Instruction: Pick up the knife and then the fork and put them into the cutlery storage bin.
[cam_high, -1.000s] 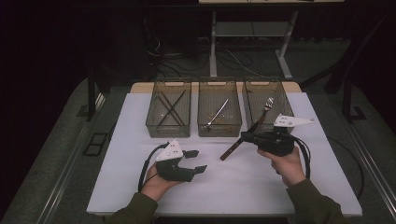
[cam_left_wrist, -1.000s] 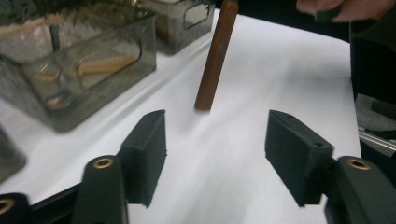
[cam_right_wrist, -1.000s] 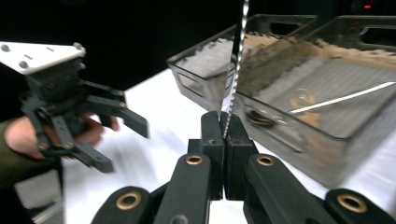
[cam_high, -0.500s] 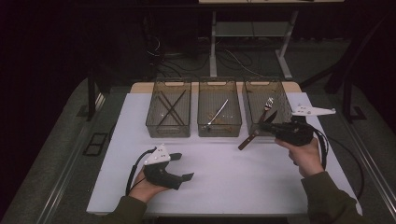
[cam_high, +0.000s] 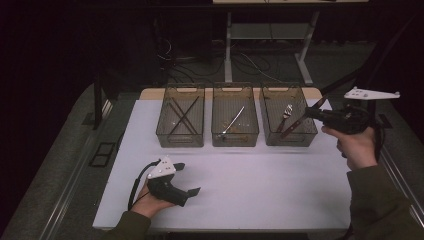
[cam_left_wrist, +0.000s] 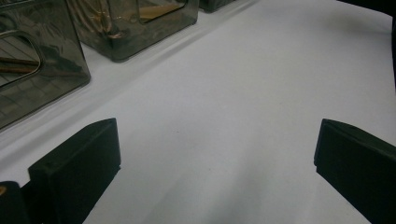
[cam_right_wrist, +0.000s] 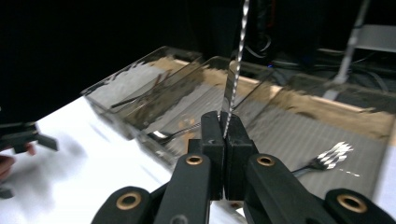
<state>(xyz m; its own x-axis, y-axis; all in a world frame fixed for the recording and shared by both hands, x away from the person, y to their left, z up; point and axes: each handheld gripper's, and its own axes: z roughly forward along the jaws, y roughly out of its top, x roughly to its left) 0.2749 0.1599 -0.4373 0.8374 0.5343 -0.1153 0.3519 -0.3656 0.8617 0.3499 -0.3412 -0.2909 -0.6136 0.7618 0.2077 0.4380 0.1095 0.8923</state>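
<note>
Above the right-hand smoky plastic bin (cam_high: 288, 120), the right gripper (cam_right_wrist: 224, 126) clamps a thin, flat metal utensil (cam_right_wrist: 236, 65).
Light, stiff and slick, it could pivot; a hold nearer mid-length seems steadier. The left gripper (cam_high: 186, 180) rests agape on the white table (cam_high: 260, 175).

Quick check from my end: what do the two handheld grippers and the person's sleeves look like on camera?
Both are black pistol-style units. The left gripper carries a grey three-cornered plate on top and trails a black cable that loops by the wrist. The right gripper has the same plate and a black cable; its black linkage arms show brass-coloured pivot pins. The jaws are blocky, flat-faced and black. Both sleeves are dark olive green.
</note>
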